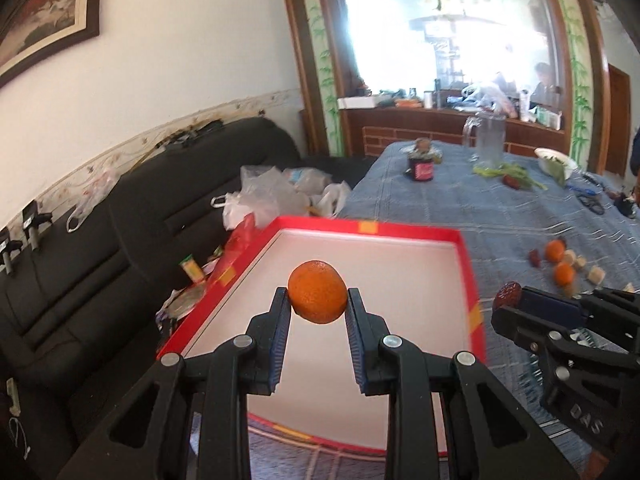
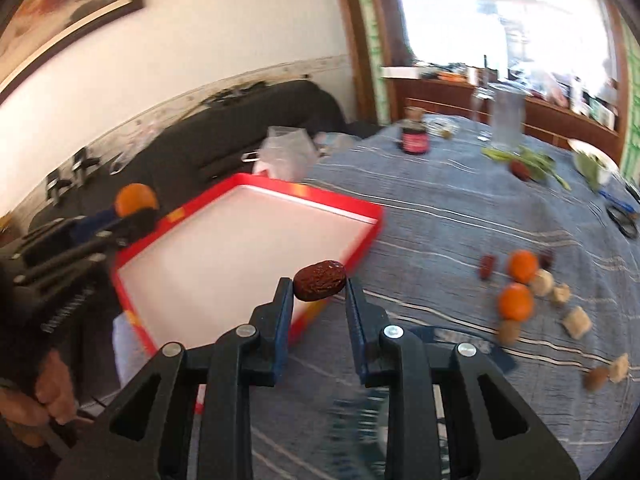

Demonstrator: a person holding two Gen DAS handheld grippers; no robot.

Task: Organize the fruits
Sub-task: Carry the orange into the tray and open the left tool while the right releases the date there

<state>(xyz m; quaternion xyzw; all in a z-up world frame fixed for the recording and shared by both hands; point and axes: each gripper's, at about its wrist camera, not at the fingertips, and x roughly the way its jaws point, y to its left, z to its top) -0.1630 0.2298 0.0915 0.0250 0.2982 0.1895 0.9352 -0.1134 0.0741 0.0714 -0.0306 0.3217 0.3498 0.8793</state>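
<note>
An orange mandarin (image 1: 317, 292) is clamped between the pads of my left gripper (image 1: 318, 300), held in the air over the white floor of a red-rimmed tray (image 1: 372, 229). My right gripper (image 2: 319, 286) is shut on a wrinkled dark red date (image 2: 319, 286) near the tray's (image 2: 340, 204) right edge. In the left wrist view the right gripper (image 1: 516, 300) shows at the right with the date (image 1: 507, 294) at its tip. In the right wrist view the left gripper (image 2: 134, 210) shows at the left with the mandarin (image 2: 136, 198). Two more mandarins (image 2: 522, 266) (image 2: 515, 301) lie on the blue tablecloth.
Loose dates (image 2: 487, 267), pale cubes (image 2: 576, 322) and brown nuts (image 2: 509, 331) lie by the mandarins. Farther back stand a jar (image 1: 421, 168), a glass pitcher (image 1: 487, 136), greens (image 1: 508, 172) and a white bowl (image 1: 555, 159). A black sofa (image 1: 120, 216) with plastic bags (image 1: 272, 196) runs along the left.
</note>
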